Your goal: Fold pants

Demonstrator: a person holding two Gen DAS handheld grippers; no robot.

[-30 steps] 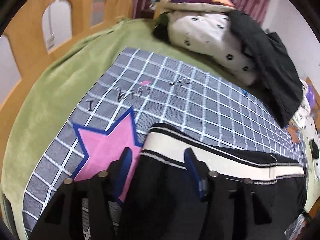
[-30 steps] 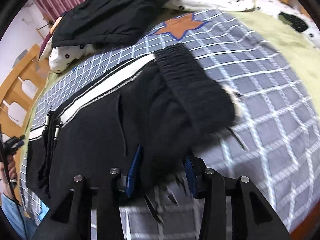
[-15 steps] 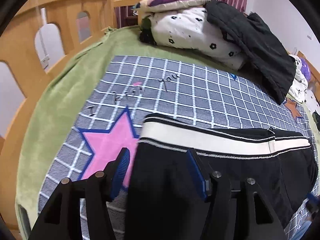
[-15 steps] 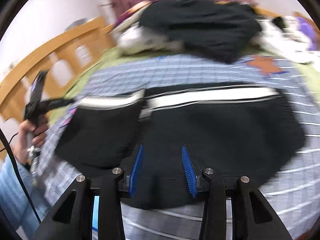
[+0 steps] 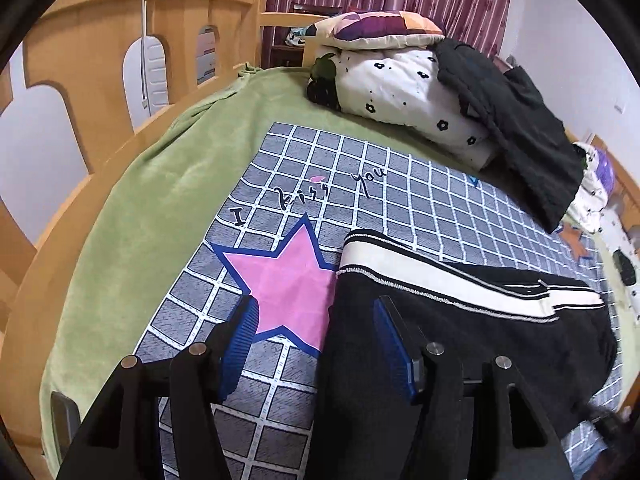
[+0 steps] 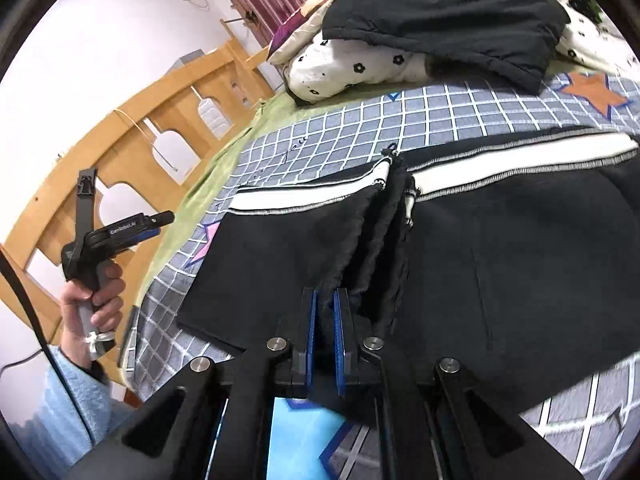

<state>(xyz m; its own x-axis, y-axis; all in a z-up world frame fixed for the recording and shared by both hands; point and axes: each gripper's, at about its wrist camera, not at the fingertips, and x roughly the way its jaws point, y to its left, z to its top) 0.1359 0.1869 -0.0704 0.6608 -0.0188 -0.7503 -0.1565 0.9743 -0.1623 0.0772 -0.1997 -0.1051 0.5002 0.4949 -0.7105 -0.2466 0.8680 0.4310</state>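
Black pants [image 5: 460,344] with a white side stripe [image 5: 440,276] lie folded across the grey checked blanket [image 5: 380,200]. My left gripper [image 5: 316,344] hovers open over the pants' left end; the cloth edge sits between the blue pads [image 5: 240,336] without being pinched. In the right wrist view the pants [image 6: 520,248] spread wide, with a raised pleat [image 6: 376,240] running from the stripe toward me. My right gripper [image 6: 325,332] is shut on the near end of that pleat, black cloth pinched between its pads.
A wooden bed rail [image 5: 100,60] runs along the left. A floral quilt [image 5: 400,88], a pillow [image 5: 380,28] and dark clothing [image 5: 520,128] are piled at the back. Green sheet [image 5: 160,200] borders the blanket. A person's hand [image 6: 96,304] grips the left tool's handle.
The right gripper swung across the pants, let go of the waistband bundle, then closed on a pleat near the front edge. The left gripper drew back a little and stayed open.
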